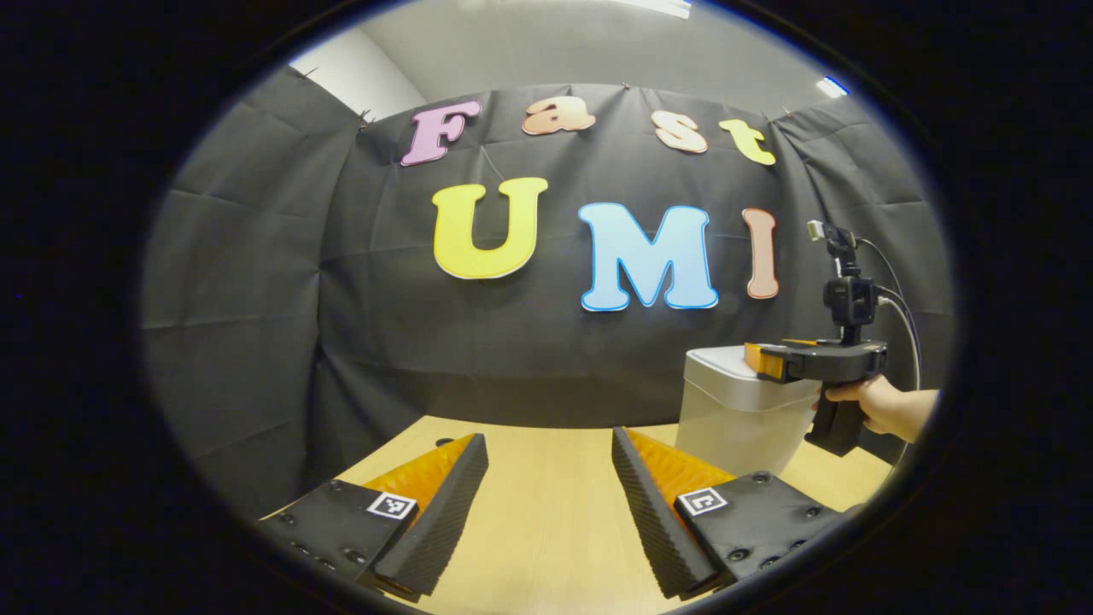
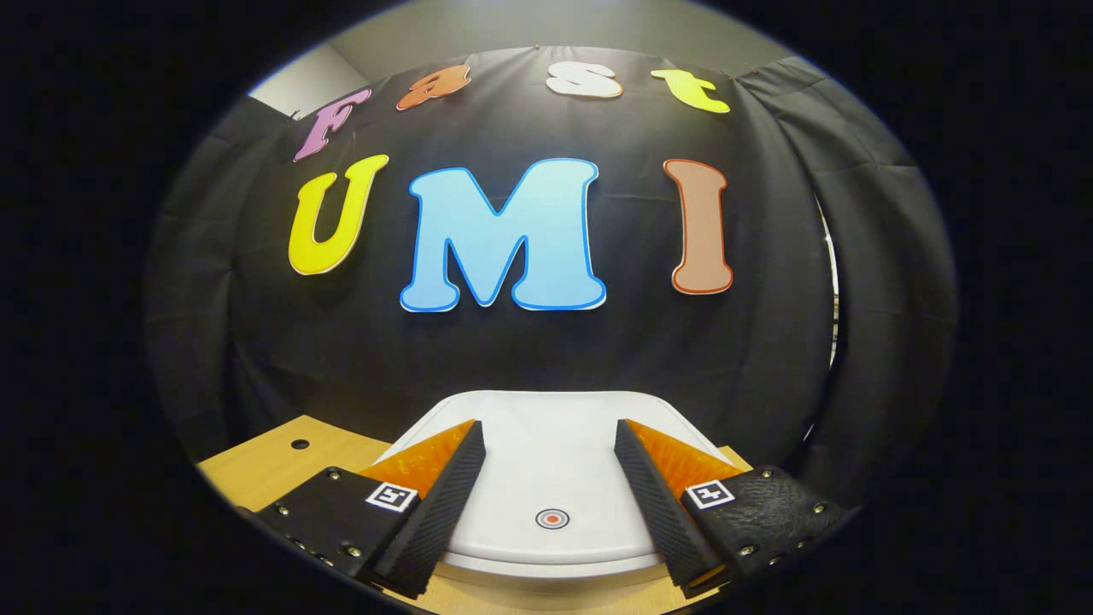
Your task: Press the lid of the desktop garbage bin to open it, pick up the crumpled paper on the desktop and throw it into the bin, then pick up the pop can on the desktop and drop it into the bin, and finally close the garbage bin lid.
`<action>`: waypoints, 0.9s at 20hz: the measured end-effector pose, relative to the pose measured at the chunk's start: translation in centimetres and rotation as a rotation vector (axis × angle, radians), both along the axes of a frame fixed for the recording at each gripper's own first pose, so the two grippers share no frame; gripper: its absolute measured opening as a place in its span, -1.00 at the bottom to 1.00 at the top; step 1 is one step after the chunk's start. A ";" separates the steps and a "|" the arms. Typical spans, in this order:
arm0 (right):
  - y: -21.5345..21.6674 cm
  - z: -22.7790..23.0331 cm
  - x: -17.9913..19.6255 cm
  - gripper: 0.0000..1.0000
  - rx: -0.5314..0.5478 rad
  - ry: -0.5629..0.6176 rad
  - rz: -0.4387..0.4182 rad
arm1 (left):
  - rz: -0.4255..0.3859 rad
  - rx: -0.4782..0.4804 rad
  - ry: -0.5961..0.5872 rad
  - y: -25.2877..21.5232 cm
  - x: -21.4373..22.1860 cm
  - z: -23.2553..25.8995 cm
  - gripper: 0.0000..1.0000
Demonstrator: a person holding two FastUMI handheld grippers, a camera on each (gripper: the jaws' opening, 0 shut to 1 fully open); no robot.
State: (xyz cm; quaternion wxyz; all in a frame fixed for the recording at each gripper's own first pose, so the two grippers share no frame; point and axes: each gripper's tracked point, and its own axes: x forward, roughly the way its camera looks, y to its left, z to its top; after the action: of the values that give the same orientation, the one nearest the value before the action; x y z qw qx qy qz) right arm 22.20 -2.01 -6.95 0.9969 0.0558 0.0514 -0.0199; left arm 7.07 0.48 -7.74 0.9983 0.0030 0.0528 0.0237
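The white plastic desktop bin (image 2: 546,487), lid closed, sits directly below the open right claw (image 2: 549,504). The open left claw (image 1: 546,512) hovers over the pale wooden surface (image 1: 546,478), black cloth wall (image 1: 341,342) behind.

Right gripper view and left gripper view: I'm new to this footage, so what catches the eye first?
The white plastic garbage bin with its closed lid and small round button sits between the right gripper's open fingers. In the left gripper view the bin stands on the pale wooden table, a hand holding that gripper over it.
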 end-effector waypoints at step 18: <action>-0.4 0.5 -2.8 0.95 0.002 0.046 -0.036 | 0.106 0.015 -0.034 -1.0 -6.1 3.0 0.92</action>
State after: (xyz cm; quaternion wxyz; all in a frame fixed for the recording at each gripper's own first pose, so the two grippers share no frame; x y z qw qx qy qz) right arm 19.45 -2.37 -6.45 0.9949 0.0571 0.0732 -0.0391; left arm 0.99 -0.48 -4.76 0.9964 0.0075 0.0360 0.0769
